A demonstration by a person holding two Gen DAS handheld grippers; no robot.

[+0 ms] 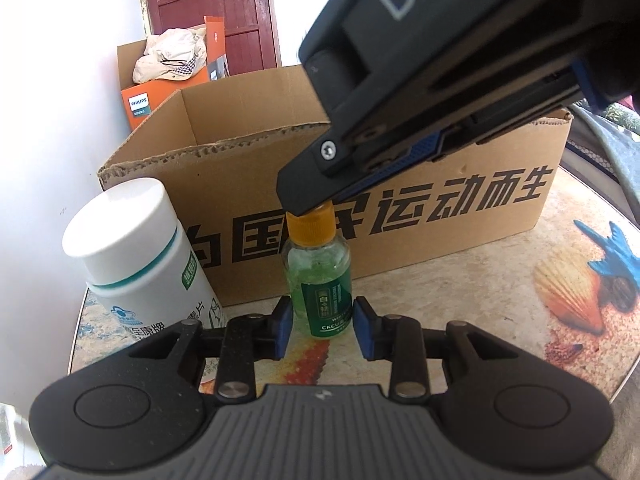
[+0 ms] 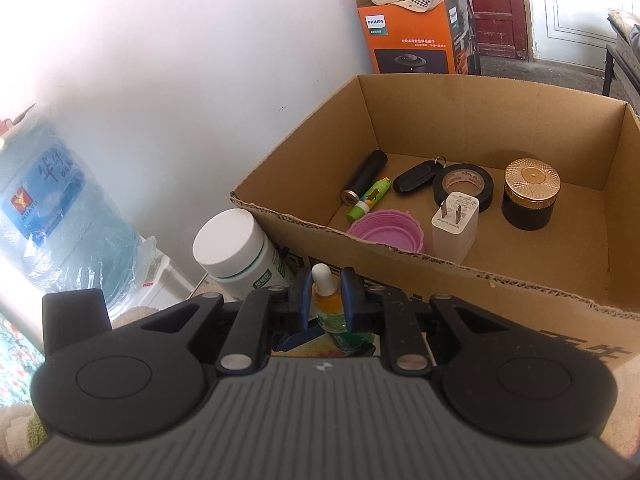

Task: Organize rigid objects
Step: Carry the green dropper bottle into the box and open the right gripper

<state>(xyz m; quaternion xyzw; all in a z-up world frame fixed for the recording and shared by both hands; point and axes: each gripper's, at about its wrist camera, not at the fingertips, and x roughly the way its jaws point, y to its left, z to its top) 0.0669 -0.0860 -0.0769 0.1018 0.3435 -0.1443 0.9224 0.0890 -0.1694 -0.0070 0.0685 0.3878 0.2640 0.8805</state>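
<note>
Pick-up step: right claw point(image 2: 327, 294) grips the dropper bottle point(image 1: 319, 276) by its orange cap at centre frame; left claw point(image 1: 322, 330) clamps its base. Next: release left, lift into cardboard box point(image 2: 520, 128).

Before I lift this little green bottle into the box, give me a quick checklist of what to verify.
1. Left tool pads against the green bottle: ok, they look pressed on its sides.
2. Right tool shut on the orange cap: ok.
3. Bottle upright on the table: ok.
4. White jar apart from the bottle: ok, it stands to the bottle's left.
5. Free floor in the cardboard box: ok, bare at its right side.
6. Cap screwed tight: cannot tell.
</note>
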